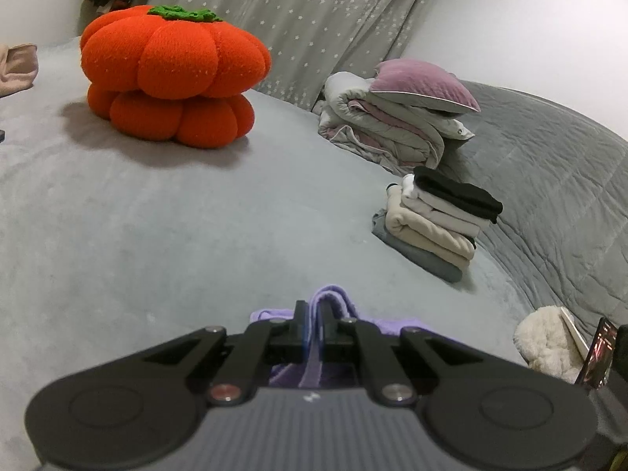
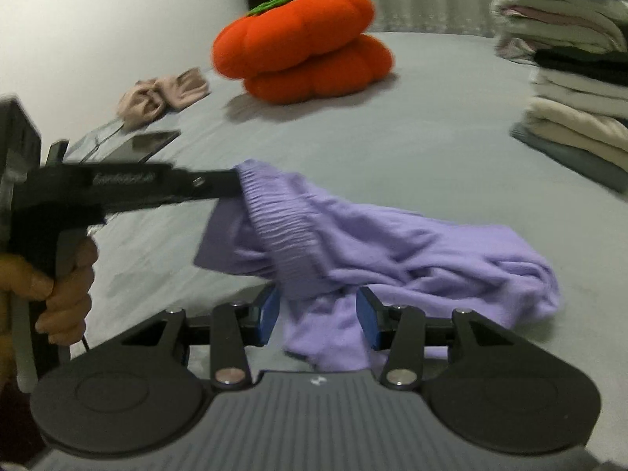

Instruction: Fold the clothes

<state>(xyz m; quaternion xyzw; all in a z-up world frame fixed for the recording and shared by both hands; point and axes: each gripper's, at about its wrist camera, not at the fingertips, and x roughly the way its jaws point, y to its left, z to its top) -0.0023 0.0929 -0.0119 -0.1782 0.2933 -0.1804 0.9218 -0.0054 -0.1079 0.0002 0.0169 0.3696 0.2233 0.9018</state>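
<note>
While the person's hand [image 2: 64, 290] grips the pistol-style handle at the far left of the right wrist view, the left tongs [image 2: 235, 184] reach level toward the right, clamped on the ribbed waistband of the lilac garment [image 2: 392, 251]. The garment sags from that pinch and lies crumpled on the grey bed [image 2: 392, 149]. The right tongs [image 2: 320, 316] point forward and downward, jaws parted, a fold of lilac cloth lying loose between the blue pads [image 2: 271, 310]. Further right stands a stack of folded clothes [image 2: 581, 117].
</note>
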